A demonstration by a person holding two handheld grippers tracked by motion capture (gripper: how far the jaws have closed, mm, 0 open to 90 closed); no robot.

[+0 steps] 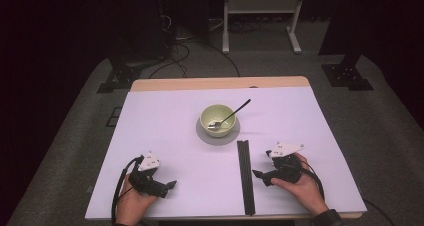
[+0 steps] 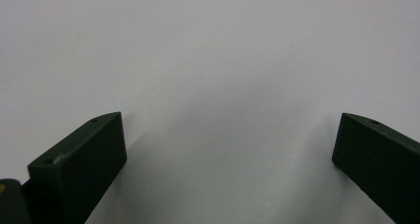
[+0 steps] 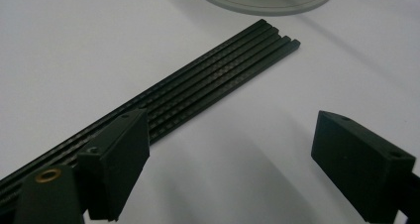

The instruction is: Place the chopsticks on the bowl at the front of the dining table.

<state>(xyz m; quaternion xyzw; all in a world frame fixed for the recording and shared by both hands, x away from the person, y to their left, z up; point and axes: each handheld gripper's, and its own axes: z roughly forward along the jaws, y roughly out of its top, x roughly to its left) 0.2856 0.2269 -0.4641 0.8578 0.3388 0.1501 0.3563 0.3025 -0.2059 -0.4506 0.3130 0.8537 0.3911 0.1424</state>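
Chopsticks (image 3: 208, 80) lie at bowl's (image 1: 216, 117) 5 o'clock, just beside right gripper (image 3: 230, 149), jaws wide, holding nothing; left gripper (image 2: 230, 149) likewise wide. Prob. pre-grasp: next, close on sticks

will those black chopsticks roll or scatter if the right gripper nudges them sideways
The thin black ridged chopsticks lie loosely side by side, so a nudge would probably scatter them. Their squarish ends suggest sliding rather than rolling. They look stiff and light.

Pale green bowl (image 1: 217, 118), grey saucer (image 1: 218, 135) beneath, silver spoon (image 1: 231, 115) with dark handle, black ribbed chopsticks (image 1: 245, 175), white table cover (image 1: 165, 121), light wood table edge (image 1: 220, 83), black grippers with grey top plates
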